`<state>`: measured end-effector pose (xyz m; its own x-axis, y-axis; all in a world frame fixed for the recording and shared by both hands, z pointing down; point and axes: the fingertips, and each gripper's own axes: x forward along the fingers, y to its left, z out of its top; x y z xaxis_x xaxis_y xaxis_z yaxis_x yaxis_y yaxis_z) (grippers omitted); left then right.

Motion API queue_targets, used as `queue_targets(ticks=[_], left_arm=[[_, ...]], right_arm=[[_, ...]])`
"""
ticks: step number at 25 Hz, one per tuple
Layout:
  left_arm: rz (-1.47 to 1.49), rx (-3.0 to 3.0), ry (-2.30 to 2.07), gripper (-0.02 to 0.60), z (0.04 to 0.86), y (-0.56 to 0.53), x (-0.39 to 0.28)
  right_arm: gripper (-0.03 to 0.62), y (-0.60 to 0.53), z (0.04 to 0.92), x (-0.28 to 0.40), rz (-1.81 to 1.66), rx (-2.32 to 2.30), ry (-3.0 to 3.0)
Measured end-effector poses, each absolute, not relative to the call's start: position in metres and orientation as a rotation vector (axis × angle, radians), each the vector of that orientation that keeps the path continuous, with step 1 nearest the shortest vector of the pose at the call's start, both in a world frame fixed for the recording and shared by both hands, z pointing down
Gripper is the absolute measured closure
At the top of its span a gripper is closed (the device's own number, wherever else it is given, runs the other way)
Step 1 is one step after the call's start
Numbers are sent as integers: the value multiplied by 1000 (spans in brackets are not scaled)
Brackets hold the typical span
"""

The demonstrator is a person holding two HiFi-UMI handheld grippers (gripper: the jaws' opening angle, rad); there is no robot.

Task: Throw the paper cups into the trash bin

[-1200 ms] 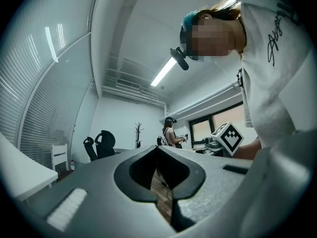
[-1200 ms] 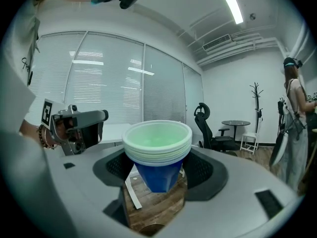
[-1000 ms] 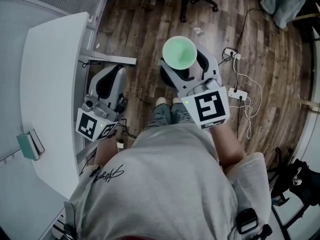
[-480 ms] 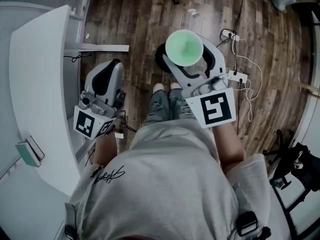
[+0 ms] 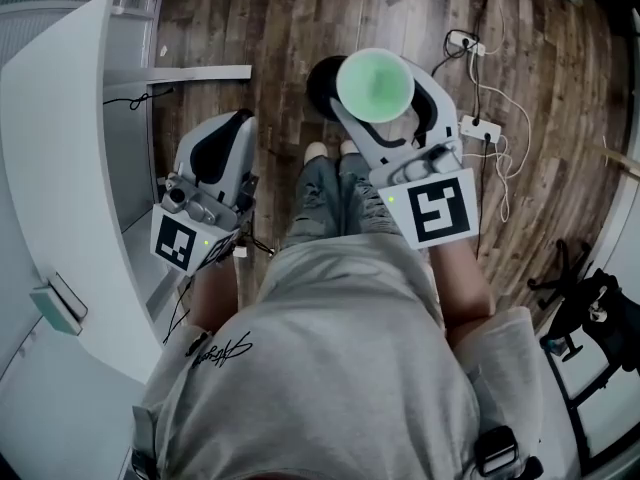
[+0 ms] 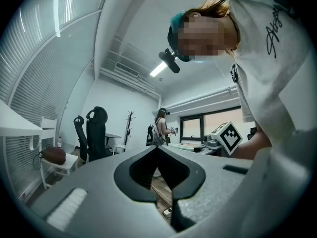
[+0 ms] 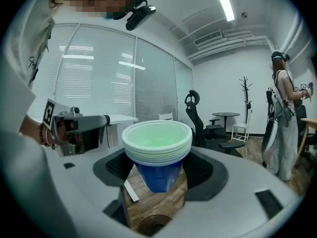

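A stack of paper cups (image 5: 375, 84), blue outside and pale green inside (image 7: 157, 148), stands upright between the jaws of my right gripper (image 5: 378, 93), which is shut on it. Under the cups a dark round trash bin (image 5: 320, 80) shows on the wooden floor, mostly hidden by them; its rim (image 7: 151, 227) appears just below the cups in the right gripper view. My left gripper (image 5: 230, 128) hangs at my left side, shut, and its jaws (image 6: 157, 148) hold nothing.
A white curved desk (image 5: 60, 168) runs along the left, with a small teal and white object (image 5: 58, 303) on it. A power strip and cables (image 5: 478, 128) lie on the floor at right. My feet (image 5: 325, 153) stand beside the bin. Another person (image 7: 283, 118) stands far off.
My right gripper has carried the cups a little forward, further over the dark bin. The left gripper keeps its place at my side. The desk has slid left in view.
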<state>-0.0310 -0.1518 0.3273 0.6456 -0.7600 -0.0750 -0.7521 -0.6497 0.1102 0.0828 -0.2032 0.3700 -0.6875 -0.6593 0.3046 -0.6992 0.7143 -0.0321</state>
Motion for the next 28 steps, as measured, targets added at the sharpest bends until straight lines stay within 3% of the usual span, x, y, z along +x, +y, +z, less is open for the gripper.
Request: queue_targets(ticks=[12, 28], left_arm=[[-165, 2768, -1168, 578, 368, -154, -41], [-93, 2788, -1031, 578, 433, -172, 2]], right_arm=[[283, -194, 426, 73, 251, 1110, -2565], [281, -202, 512, 106, 382, 1173, -2477]])
